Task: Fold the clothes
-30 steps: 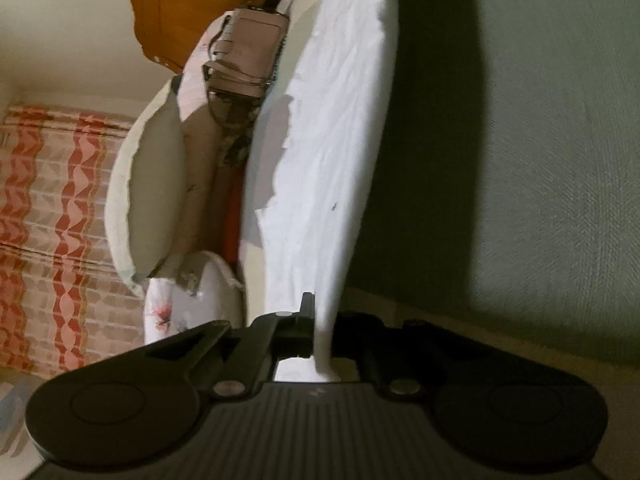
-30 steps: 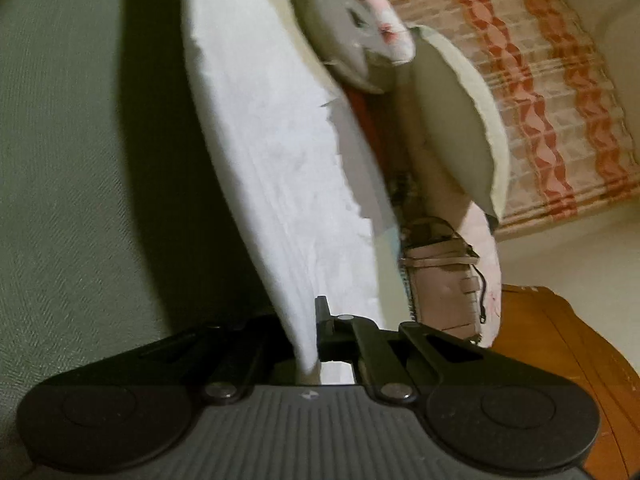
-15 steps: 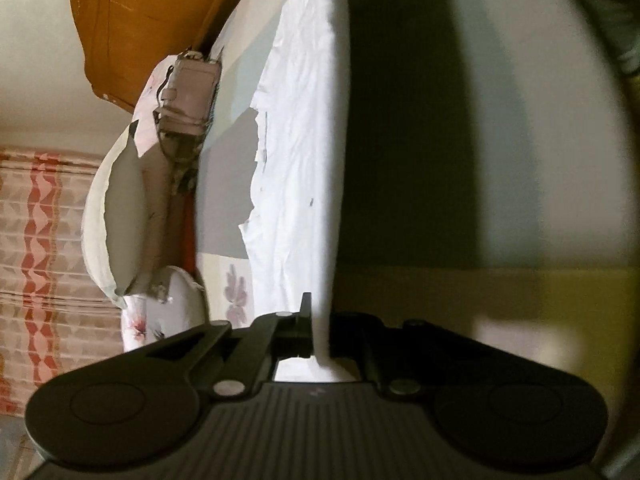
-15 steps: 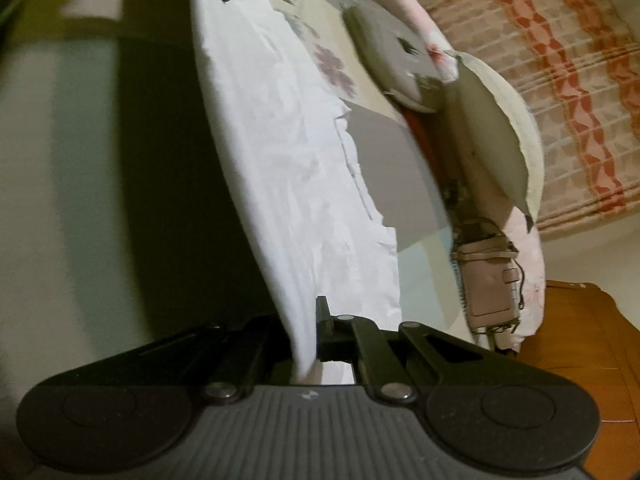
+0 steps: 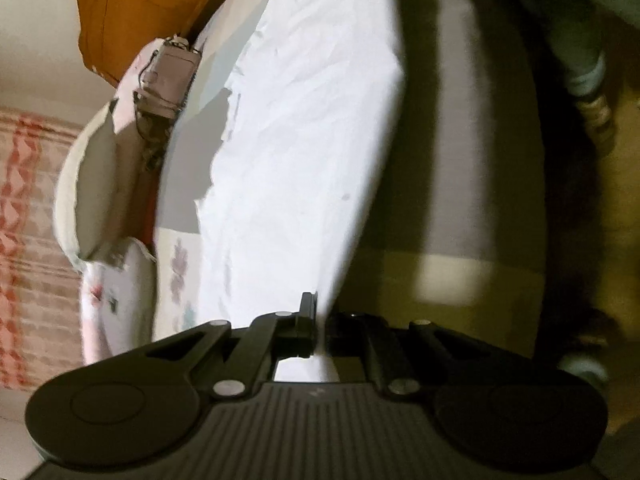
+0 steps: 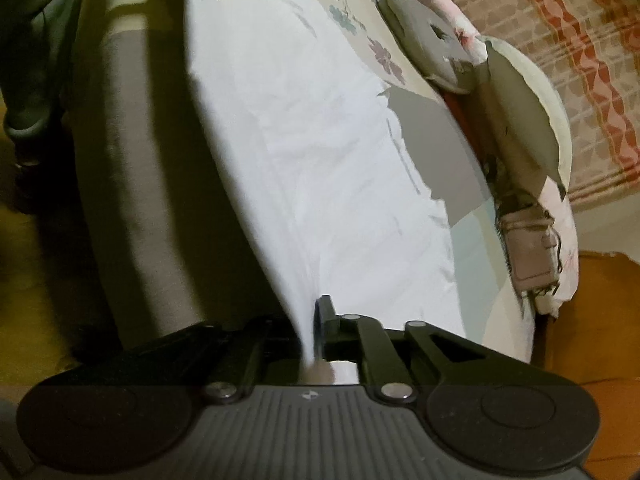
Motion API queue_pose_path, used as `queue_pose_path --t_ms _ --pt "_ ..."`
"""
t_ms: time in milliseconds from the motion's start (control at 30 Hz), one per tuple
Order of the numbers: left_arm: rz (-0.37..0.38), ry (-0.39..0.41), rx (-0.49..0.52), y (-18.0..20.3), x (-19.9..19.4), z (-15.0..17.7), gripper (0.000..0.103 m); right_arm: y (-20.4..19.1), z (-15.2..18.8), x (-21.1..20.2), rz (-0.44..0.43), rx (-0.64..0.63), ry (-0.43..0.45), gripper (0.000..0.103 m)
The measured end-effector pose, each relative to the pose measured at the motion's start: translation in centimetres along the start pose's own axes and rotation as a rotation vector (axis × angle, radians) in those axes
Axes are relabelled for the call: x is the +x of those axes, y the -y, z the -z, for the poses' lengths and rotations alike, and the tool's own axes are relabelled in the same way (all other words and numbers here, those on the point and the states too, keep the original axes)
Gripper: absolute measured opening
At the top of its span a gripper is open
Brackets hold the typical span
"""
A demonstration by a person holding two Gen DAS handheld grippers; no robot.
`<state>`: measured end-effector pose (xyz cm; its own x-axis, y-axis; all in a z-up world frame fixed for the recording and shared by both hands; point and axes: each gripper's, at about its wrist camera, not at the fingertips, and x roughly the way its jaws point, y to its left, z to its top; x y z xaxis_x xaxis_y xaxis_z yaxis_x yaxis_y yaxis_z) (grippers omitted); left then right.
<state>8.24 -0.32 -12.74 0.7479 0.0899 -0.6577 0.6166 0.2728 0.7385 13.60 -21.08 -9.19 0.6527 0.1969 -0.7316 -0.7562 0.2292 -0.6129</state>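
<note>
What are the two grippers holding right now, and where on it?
Both are shut on the white garment: the left gripper and right gripper each pinch its near edge, at opposite ends, so it stretches between them.

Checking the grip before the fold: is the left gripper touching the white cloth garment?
Touching. The left wrist view shows the white cloth garment pinched between the shut fingers of the left gripper.
</note>
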Motion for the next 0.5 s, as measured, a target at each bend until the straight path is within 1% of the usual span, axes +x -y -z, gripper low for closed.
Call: queue_pose_path --t_ms 67,133,200,267,300,333,367,433,500 --pt "0.07 0.013 -0.058 -0.6 -1.6 0.6 0.009 0.1 0.9 -1.2 -0.056 0.027 -0.004 0.017" --pt "0.146 0.03 -0.134 -1.7 -3.4 1.5 0.009 1.0 1.8 -2.8 -0.124 0.093 0.004 0.017" --pt "0.144 0.046 -0.234 -3.7 -4.6 2.2 0.009 2.4 2.4 -4.7 -0.158 0.176 0.039 0.018" --pt "0.141 0.063 -0.334 -5.7 -5.7 3.0 0.01 4.2 2.9 -6.2 -0.152 0.275 0.085 0.027" --pt "0.129 0.074 -0.394 -6.6 -5.6 3.3 0.011 5.1 3.2 -6.7 -0.142 0.329 0.112 0.034" --pt "0.117 0.084 -0.453 -7.5 -5.5 3.6 0.013 5.8 3.2 -6.6 -0.13 0.375 0.127 0.037" --pt "0.11 0.087 -0.512 -8.0 -4.8 3.7 0.017 6.5 3.3 -6.4 -0.118 0.418 0.137 0.037" --pt "0.123 0.077 -0.607 -8.5 -3.0 3.9 0.022 6.4 3.8 -5.4 -0.124 0.473 0.118 0.037" --pt "0.165 0.044 -0.685 -7.9 -0.8 4.1 0.022 6.1 4.3 -4.3 -0.135 0.523 0.093 0.037"
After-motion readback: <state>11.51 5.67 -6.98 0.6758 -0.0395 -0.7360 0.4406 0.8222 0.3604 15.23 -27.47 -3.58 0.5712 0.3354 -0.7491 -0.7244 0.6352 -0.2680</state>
